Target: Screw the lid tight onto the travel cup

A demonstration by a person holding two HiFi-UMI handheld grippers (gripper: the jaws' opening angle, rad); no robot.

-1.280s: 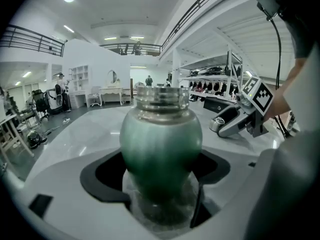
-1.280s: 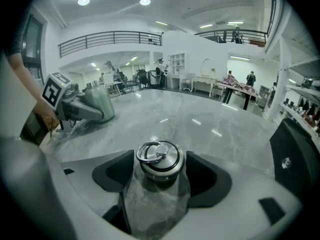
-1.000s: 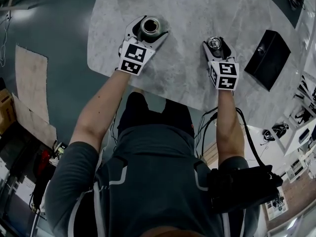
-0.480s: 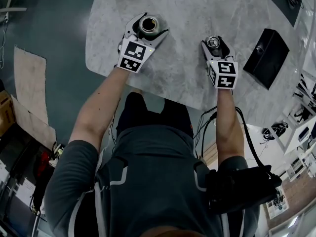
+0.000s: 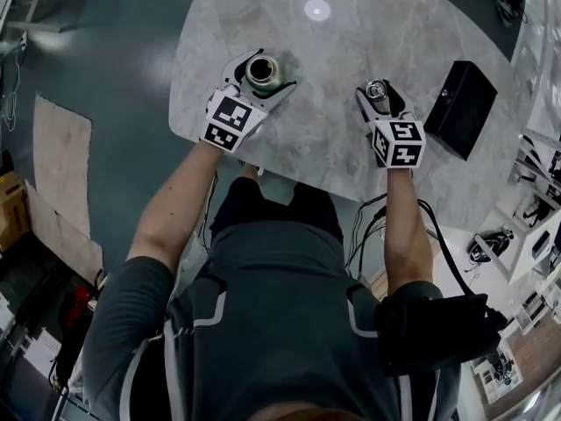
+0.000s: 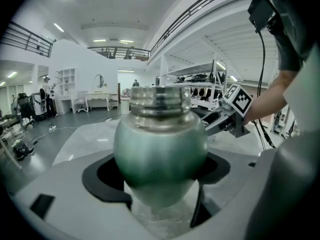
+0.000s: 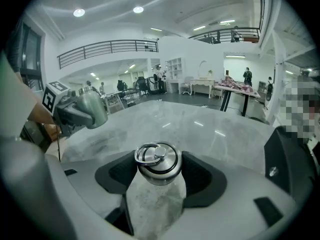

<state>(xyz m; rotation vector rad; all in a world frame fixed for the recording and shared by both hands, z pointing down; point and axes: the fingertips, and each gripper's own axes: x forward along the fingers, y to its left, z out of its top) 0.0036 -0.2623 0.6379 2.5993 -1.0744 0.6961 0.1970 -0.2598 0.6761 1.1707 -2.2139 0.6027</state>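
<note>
- Head view is showing both parts picked up but not yet joined: the left tool (image 5: pixel 260 82) is clamping the travel cup (image 6: pixel 160 144) around its rounded body, and the right tool (image 5: pixel 379 97) is clamping the lid (image 7: pixel 157 161) between its pads.
- Cup is sitting upright in the left tool with its threaded mouth bare and open. Nothing is sitting on it.
- Lid is facing ring-side up. Its steel ring is lying flat on top.
- Lid is sitting at about 3 o'clock from the cup, well apart, over the near part of the grey marble worktop (image 5: pixel 351 42). Both look to be hanging clear of the surface, though I'm judging that from the tool views.
- Progress: grasping looks done. Remaining: bringing the lid over the mouth, seating the threads, turning it tight. I'm calling it early stage.
- Writing: I'm finding no brand or label on cup or lid. The marker cubes (image 5: pixel 230 115) are carrying only black-and-white square patterns.
- Black box (image 5: pixel 461 108) at 3 o'clock of the right tool is showing no print I can read.
</note>
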